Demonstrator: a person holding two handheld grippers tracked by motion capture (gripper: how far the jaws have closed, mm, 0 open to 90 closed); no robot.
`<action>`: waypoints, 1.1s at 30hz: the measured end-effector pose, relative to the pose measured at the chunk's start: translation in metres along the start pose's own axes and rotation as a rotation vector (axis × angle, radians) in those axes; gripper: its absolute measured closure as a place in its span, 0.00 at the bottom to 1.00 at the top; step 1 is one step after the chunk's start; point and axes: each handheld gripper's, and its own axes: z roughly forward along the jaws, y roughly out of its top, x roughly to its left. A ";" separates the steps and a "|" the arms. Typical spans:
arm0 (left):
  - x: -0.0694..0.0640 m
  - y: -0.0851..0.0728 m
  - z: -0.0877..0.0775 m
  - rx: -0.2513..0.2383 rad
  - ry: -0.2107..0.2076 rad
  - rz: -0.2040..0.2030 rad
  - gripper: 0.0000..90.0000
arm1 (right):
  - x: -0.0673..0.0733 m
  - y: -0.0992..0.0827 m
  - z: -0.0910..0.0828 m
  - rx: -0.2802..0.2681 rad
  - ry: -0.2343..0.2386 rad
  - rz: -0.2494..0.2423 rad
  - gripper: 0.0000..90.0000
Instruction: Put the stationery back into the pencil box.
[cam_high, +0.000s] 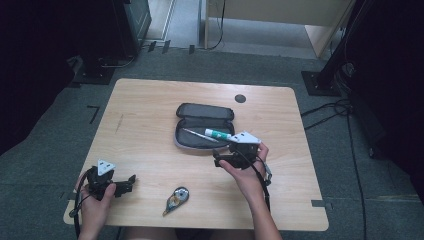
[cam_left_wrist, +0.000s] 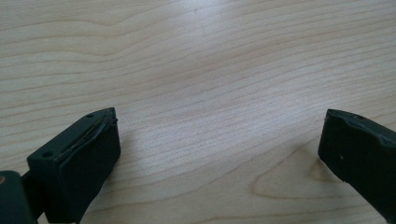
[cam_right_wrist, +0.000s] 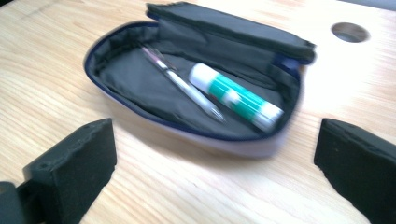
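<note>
Wooden surface (cam_high: 150, 107): pale grain, carrying every item; a dark round hole (cam_high: 240, 98) sits near its far edge.
Left tongs (cam_high: 131, 179): nearest the person, at the near left corner of the surface; held in the left hand (cam_high: 96, 200). In the left gripper view the two black jaws stand wide apart over bare wood, nothing between them.
Correction-tape dispenser (cam_high: 177, 198): lies near the front edge, between the two hands, apart from both.
Right tongs (cam_high: 216, 159): held in the right hand (cam_high: 247, 172), just in front of the pouch's near rim. In the right gripper view the jaws stand wide apart, empty, flanking the pouch without touching it.
Pencil case (cam_high: 202, 132): dark fabric pouch at mid-surface, unzipped, lid folded back toward the far side.
Glue stick (cam_right_wrist: 236, 96): white with green label, lying inside the pouch at its right part.
Pen (cam_right_wrist: 184, 86): slim, silvery, lying inside the pouch just left of the glue stick.
Floor: grey carpet beyond the surface, cables trailing at right.
</note>
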 end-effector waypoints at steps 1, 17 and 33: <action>0.000 0.000 0.000 -0.001 0.001 -0.001 0.00 | -0.004 -0.003 -0.005 -0.005 -0.010 0.005 0.00; -0.002 0.000 0.001 0.010 0.008 0.022 0.00 | -0.095 -0.086 -0.043 0.072 -0.160 0.126 0.00; -0.003 0.000 0.000 0.012 0.002 0.029 0.00 | -0.121 -0.130 -0.052 0.135 -0.218 0.152 0.00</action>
